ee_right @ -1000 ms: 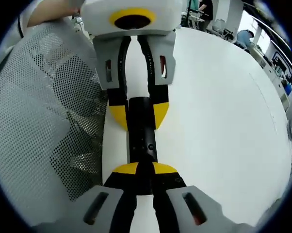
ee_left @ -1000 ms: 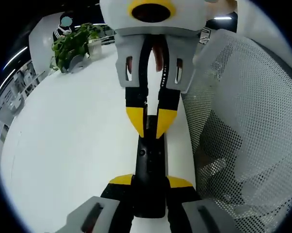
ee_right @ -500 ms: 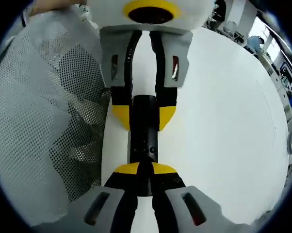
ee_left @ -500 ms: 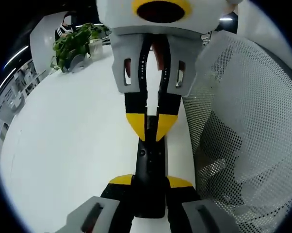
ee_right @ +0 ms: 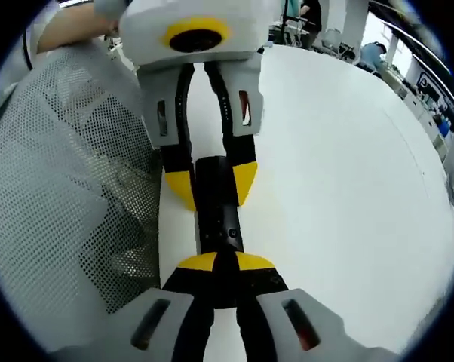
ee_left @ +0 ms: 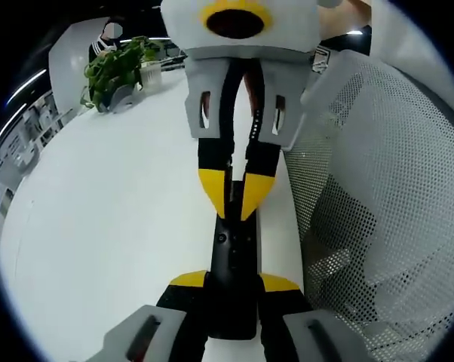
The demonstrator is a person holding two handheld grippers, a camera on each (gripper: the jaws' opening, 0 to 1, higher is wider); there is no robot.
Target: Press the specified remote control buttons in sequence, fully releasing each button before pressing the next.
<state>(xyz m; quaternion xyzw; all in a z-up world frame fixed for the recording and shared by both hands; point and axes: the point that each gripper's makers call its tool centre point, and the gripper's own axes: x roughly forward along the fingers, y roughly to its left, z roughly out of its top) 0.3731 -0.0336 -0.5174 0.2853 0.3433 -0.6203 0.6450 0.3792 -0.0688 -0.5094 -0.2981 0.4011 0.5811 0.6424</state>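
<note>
Left gripper (ee_left: 234, 280) is clamped on the near end of the black remote (ee_left: 233, 256), low centre of the left gripper view, above the white table (ee_left: 106, 219). Right gripper (ee_left: 235, 202), coming from the top, has its yellow tips together, touching the remote's far end. Mesh chair (ee_left: 378, 188) at right, plant (ee_left: 115, 69) upper left. In the right gripper view, the right gripper (ee_right: 225, 262) is low centre on the remote (ee_right: 216, 219), and the left gripper (ee_right: 212, 185) grips it mid-frame.

**Both grippers closed, tips facing**

Left gripper (ee_left: 233, 283): yellow-tipped jaws clamped on the near end of a black bar. Right gripper (ee_right: 218, 262): jaws pinched together, tips pressed onto the bar's other end. A bare forearm (ee_right: 76, 23) behind the left gripper.
</note>
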